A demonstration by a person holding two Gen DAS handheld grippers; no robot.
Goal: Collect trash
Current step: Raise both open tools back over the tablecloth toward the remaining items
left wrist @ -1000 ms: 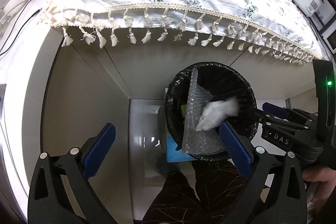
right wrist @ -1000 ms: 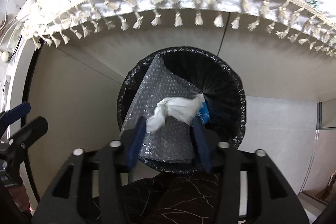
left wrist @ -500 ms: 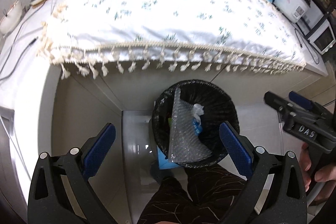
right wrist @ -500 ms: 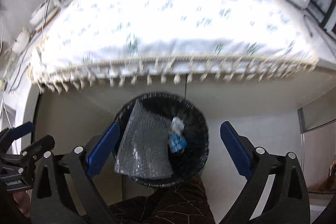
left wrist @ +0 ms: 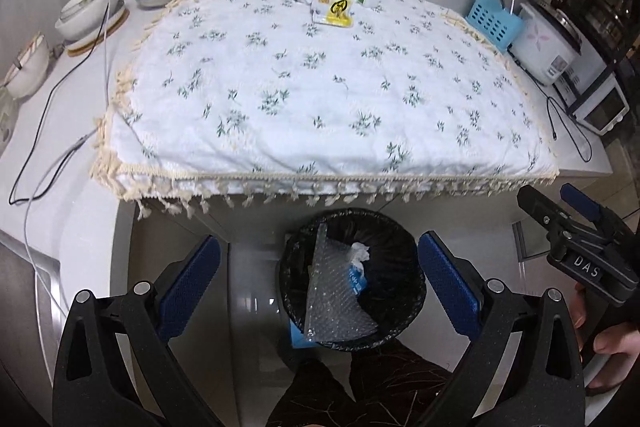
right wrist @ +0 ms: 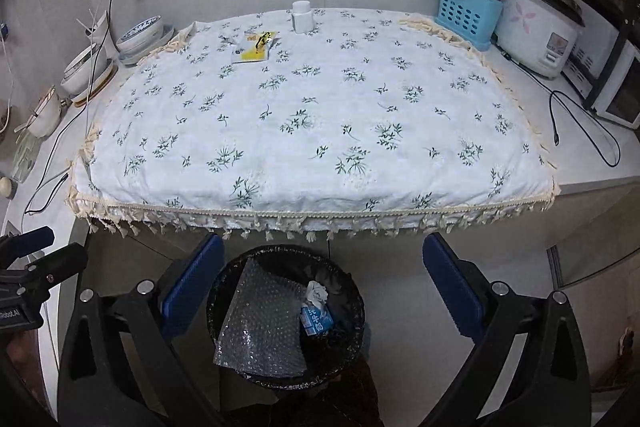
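Floral tablecloth (right wrist: pixel 320 115) covers counter (right wrist: pixel 592 163).

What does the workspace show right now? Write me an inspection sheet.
Surface: floral tablecloth, mostly bare.
Job's things: yellow packet near the far edge; crumpled tissue, blue wrapper and bubble wrap in the black bin.
Clutter: white bottle, stacked bowls.
Grippers: left gripper open, empty; right gripper jaws just opened, nothing between them.
Cables: black cable, charger lead.
Surroundings: rice cooker, blue utensil basket.
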